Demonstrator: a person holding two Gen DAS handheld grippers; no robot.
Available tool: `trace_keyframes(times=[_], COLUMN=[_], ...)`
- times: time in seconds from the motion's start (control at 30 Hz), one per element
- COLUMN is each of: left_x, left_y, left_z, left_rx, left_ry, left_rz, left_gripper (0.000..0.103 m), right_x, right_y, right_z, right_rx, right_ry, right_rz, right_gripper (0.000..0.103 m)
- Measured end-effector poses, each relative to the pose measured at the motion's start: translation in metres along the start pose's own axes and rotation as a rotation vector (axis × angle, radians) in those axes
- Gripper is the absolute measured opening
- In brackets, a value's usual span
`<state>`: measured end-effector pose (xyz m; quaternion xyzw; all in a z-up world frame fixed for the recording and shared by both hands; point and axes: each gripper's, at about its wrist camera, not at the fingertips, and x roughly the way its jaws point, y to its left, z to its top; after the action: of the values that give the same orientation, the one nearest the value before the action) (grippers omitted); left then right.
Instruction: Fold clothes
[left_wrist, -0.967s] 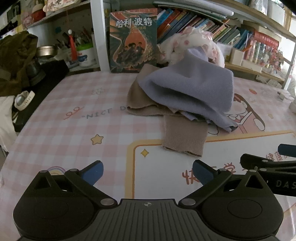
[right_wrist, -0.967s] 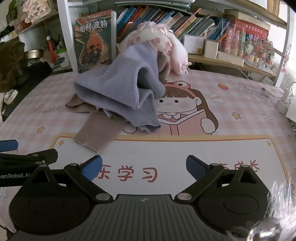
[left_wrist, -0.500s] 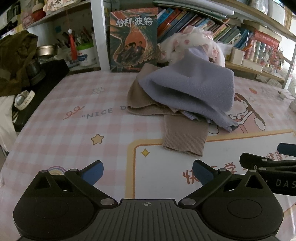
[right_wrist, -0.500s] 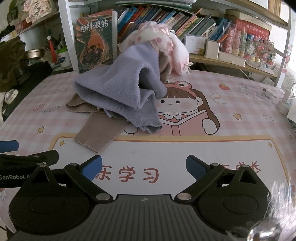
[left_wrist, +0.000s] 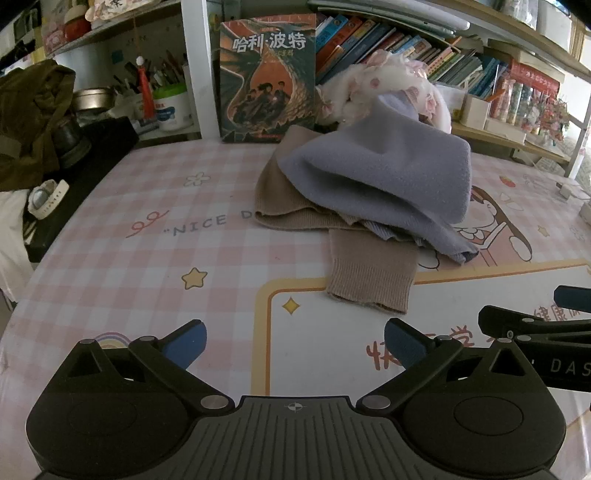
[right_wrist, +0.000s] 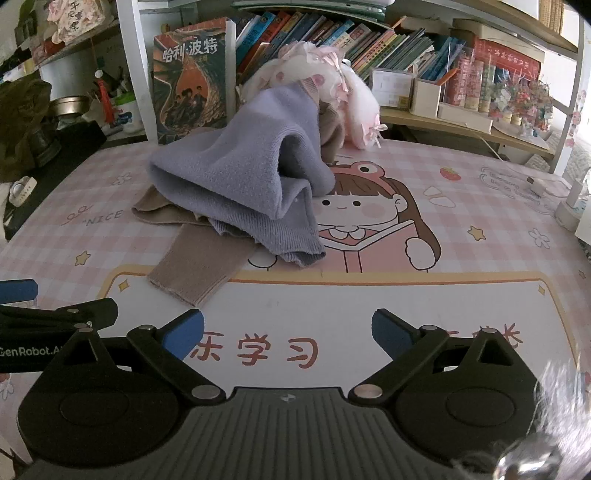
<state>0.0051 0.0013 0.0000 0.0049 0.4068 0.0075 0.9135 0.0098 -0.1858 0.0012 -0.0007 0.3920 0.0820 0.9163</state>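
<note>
Two garments lie heaped on the counter (left_wrist: 110, 258) ahead of me: one lilac fleece (left_wrist: 388, 177) on top and one tan knit (left_wrist: 280, 199) beneath it. A third soft thing, a white and pink frilly bundle (right_wrist: 325, 85), sits behind them against the shelf; I cannot tell whether it is a garment or a plush toy.

I hold two grippers. My left gripper (left_wrist: 293, 341) has its jaws wide apart over the bare mat, with nothing between them. My right gripper (right_wrist: 288, 330) is the same, jaws spread and empty. Each shows at the edge of the other's view, side by side and well short of the heap.

Behind the pile one large book (left_wrist: 267, 77) stands upright with its cover facing me, and a row of books (right_wrist: 351, 40) fills the shelf to its right. One white tub (left_wrist: 171, 107) stands on the left shelf. A dark olive bag (left_wrist: 29, 118) and a white watch (left_wrist: 46, 197) lie off the counter's left edge.

Nothing stands between my jaws and the clothes. One tan sleeve (left_wrist: 371, 273) sticks out of the heap, its long axis running roughly towards me, ribbed cuff nearest. The lilac fleece drapes to the right, its ribbed hem (right_wrist: 295, 247) low on the mat.
</note>
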Motion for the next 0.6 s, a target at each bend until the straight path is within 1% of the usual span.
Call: trace_keyframes(times=[0.6], left_x=[0.0013], left_y=[0.0009], left_z=[0.0025], left_rx=[0.001], left_ry=[0.007], left_rz=[0.003], left_gripper=[0.103], right_x=[0.003], right_y=[0.0007], right_z=[0.0015], right_rx=[-0.001], right_ry=[0.007], right_rz=[0.002], right_gripper=[0.098])
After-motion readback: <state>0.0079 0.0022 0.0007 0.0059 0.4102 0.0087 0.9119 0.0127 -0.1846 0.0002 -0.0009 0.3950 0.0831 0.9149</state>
